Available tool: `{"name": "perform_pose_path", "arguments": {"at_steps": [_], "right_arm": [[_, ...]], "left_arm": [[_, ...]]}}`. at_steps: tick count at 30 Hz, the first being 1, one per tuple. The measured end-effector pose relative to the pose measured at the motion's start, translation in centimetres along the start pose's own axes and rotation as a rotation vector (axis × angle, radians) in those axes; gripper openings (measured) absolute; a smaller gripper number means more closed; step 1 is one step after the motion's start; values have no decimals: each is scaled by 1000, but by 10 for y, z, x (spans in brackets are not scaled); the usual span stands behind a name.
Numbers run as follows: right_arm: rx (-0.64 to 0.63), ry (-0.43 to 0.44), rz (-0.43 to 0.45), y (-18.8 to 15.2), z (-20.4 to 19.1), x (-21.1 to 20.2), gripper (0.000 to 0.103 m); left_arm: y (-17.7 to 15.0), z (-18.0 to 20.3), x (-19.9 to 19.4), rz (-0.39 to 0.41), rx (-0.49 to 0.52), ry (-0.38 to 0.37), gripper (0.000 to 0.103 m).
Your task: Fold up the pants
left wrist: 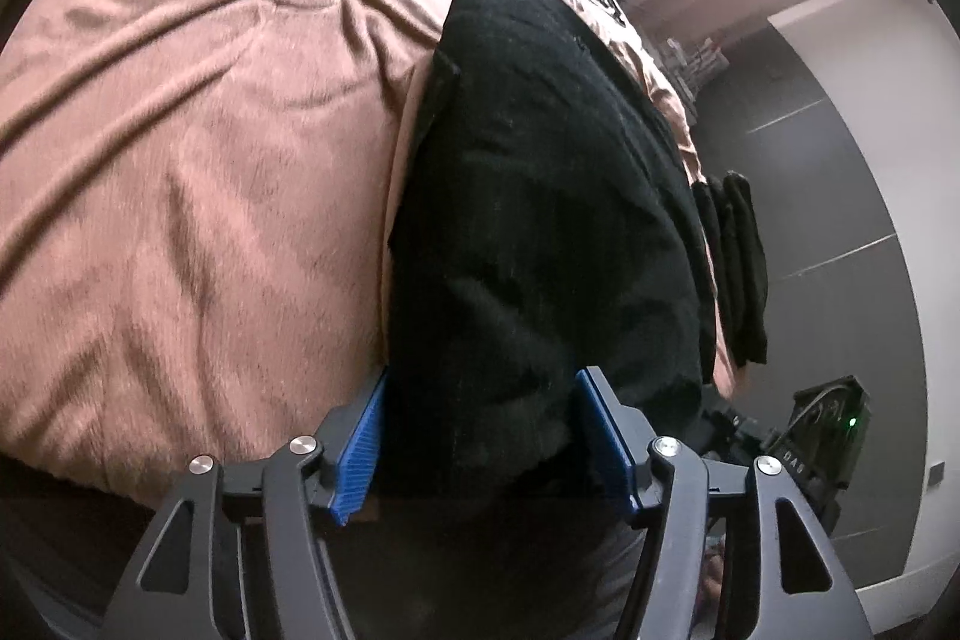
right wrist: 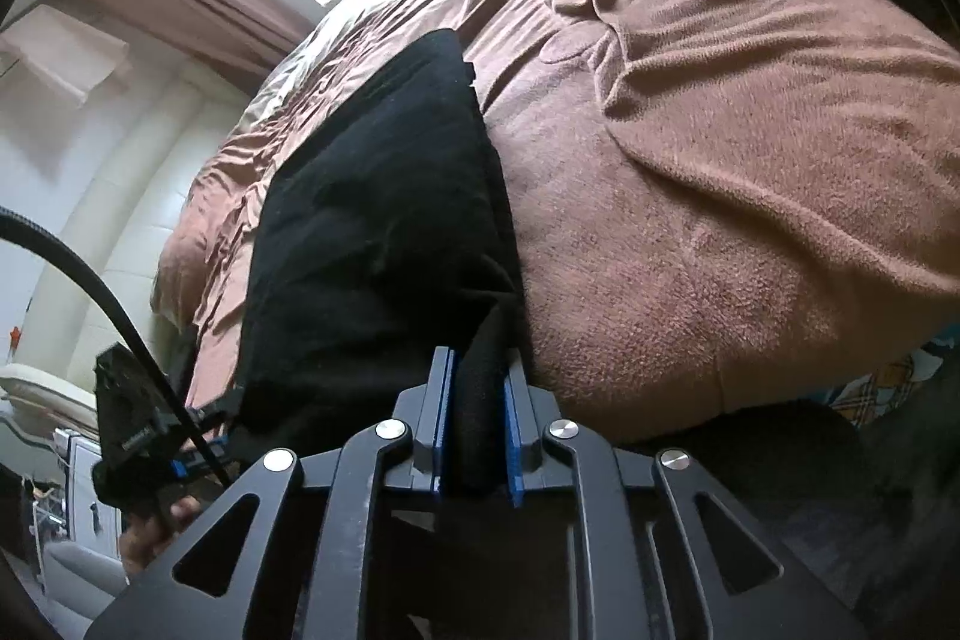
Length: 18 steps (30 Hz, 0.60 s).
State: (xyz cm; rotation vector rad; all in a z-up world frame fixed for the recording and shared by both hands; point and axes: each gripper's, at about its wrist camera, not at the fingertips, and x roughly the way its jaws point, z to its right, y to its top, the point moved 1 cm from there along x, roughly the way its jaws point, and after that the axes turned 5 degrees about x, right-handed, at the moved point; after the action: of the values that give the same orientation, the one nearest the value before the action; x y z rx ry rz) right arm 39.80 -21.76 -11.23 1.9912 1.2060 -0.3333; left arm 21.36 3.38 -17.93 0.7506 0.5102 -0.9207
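Black pants (left wrist: 540, 196) of a soft, slightly fuzzy fabric are laid out lengthwise on a brown fleece blanket (left wrist: 198, 148), folded into one long narrow band that stretches away toward the far end of the bed. A flat squared edge is seen partway along one side, and the cloth surface is lightly rumpled rather than smooth. The near end is bunched at the blanket's edge, and in the right wrist view a thick gathered fold of it (right wrist: 477, 418) is pinched upright between blue pads (right wrist: 443, 430).
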Motion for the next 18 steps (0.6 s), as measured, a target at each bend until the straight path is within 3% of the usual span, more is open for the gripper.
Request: {"name": "perform_pose_path", "arguments": {"at_steps": [3,7,8,11,18], "right_arm": [[-35,-23,10,1,-8,-4,18],[-74,-15,27,3,-19,-10,53],[-78,-22,50,4,-21,-14,56],[-92,-4,83,6,-27,-23,56],[-154,-13,50,-2,-43,-12,56]], "left_arm": [[-6,-3,0,-11,1,-15,63],[-14,1,-1,-45,38,-1,63],[-16,4,-1,-54,57,10,63],[-24,9,-1,-71,86,24,63],[-24,6,-20,-68,82,17,63]]}}
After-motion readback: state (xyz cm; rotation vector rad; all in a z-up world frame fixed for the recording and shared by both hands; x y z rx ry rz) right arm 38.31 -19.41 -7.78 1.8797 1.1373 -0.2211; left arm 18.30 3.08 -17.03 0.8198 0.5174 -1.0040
